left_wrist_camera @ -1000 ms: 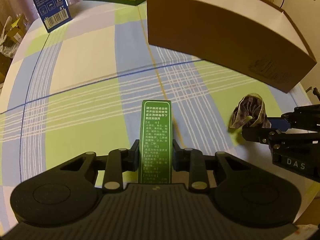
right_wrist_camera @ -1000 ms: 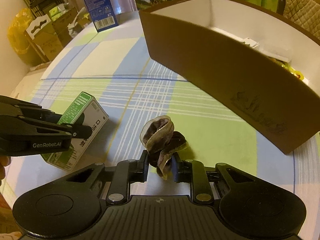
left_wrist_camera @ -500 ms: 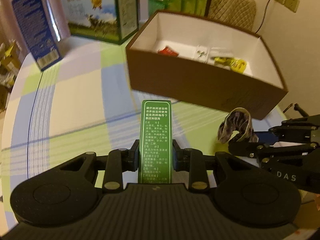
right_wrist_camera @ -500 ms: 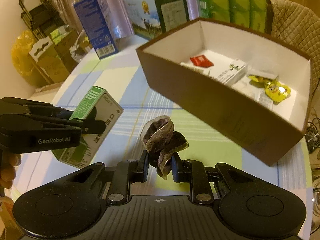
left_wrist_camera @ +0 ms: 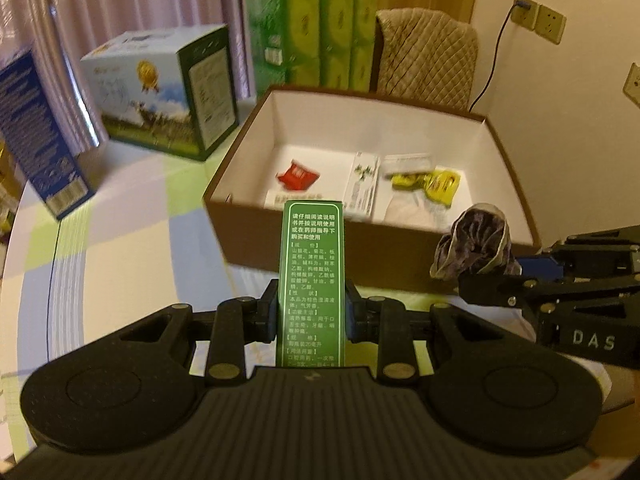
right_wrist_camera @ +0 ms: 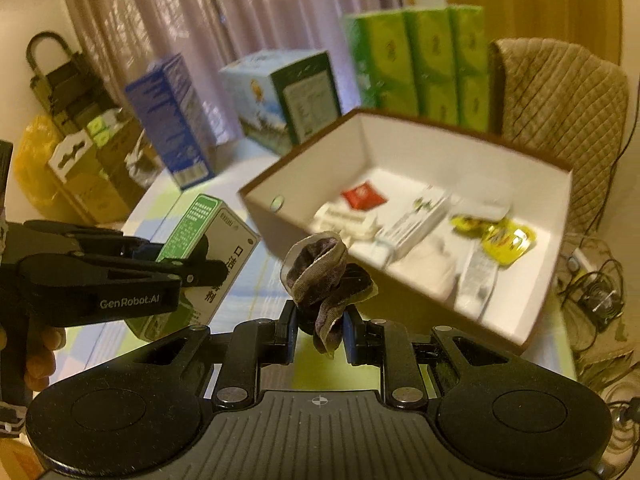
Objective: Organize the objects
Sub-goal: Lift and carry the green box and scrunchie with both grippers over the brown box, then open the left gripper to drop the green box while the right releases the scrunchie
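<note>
— What's the left gripper got?

— It's clamped on a green box, held upright off the table. White Chinese print runs down the narrow green face. From the right-hand camera the wide white face shows large characters, "口洁" among them. The gripper body reads "GenRobot.AI".

— And the right gripper?

— Pinched on a scrunchie, dark purple with a pale edge, bunched above the fingers and also in the air. That gripper is marked "DAS" on its side in the left view.

— Where are they relative to the big box?

— Both are held just in front of the brown box's near wall. It is open on top, white inside. A red sachet, a long white carton and yellow packets lie on its floor; their print is too blurred to read.

— Further out?

— A plaid tablecloth, a blue carton with a barcode, a milk case with a gold medal emblem, green tissue packs and a quilted chair.
</note>
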A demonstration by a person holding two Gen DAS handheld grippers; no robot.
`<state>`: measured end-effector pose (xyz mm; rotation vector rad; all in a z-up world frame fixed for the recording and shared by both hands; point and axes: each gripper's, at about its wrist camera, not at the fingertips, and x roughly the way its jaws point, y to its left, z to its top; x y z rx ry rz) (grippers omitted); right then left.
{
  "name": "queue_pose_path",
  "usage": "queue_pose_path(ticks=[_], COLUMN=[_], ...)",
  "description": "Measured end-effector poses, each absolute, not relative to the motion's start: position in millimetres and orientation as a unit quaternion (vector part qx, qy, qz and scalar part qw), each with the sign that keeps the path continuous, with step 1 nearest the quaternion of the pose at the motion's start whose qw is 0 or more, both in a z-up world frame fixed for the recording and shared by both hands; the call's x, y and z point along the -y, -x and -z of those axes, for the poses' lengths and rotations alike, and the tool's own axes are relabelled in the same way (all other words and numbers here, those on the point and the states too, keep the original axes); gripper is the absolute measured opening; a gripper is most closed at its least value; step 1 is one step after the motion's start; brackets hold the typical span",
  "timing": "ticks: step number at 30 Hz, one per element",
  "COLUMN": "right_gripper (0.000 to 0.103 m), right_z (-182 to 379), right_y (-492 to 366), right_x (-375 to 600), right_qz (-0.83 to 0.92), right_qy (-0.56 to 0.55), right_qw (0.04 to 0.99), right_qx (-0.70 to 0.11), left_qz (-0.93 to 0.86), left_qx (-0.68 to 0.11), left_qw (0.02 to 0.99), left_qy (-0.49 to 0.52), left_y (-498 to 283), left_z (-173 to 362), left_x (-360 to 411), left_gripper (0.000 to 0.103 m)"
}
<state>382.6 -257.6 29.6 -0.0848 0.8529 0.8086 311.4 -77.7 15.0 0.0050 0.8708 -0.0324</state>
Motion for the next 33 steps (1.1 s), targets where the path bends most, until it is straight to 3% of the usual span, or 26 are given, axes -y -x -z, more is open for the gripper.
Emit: queue_pose_path(ticks=[13,33], right_gripper=[0.019,0.019], right_z=[-55.2,-2.6], right_y=[-456.3,-543.1], right_x=[270.7,255.5], right_qz=[-0.336,-0.274], right_qy=[0.018,0.055], right_qw=[0.867,0.857], right_qx=[-0.368,-0.434], left_qz=[0.045,0.060], left_qx=[-0.402,-0.442], left_qw=[0.914,0.892], left_qy=[-0.035,-0.078], left_y=[-389.8,-495.7], left_z=[-30.5,9.2], left_x=[104.8,122.9], left_gripper=[0.026,0.026])
